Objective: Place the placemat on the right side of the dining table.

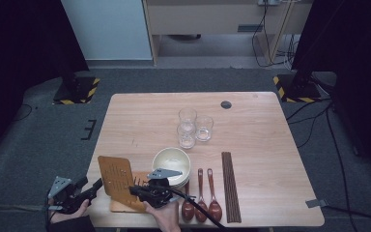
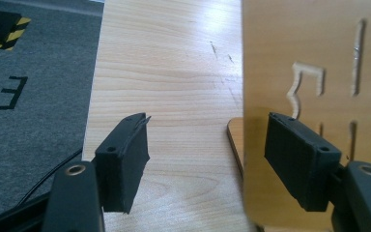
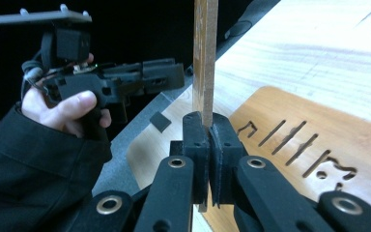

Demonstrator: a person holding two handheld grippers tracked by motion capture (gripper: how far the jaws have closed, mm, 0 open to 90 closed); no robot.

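Nearest the front edge of the light wooden counter [image 1: 251, 125], a thin brown wooden board with cut-out slots [image 1: 119, 180] is held upright on its edge by the right gripper [image 3: 206, 126], whose fingers are clamped tight on the board's edge. A second flat slotted wooden board [image 3: 314, 140] is seen lying on the counter right under it. Off the counter's left edge, the left gripper [image 2: 207, 145] is kept level, fingers partly open with nothing gripped; one finger is seen against the upright board's face, though contact can't be told. Just right of the boards, a stack of cream bowls [image 1: 172, 164] is placed, then two dark red wooden spoons [image 1: 207, 195] and a bundle of dark chopsticks [image 1: 230, 186]. Farther back, three clear glass cups [image 1: 193, 126] are clustered together.
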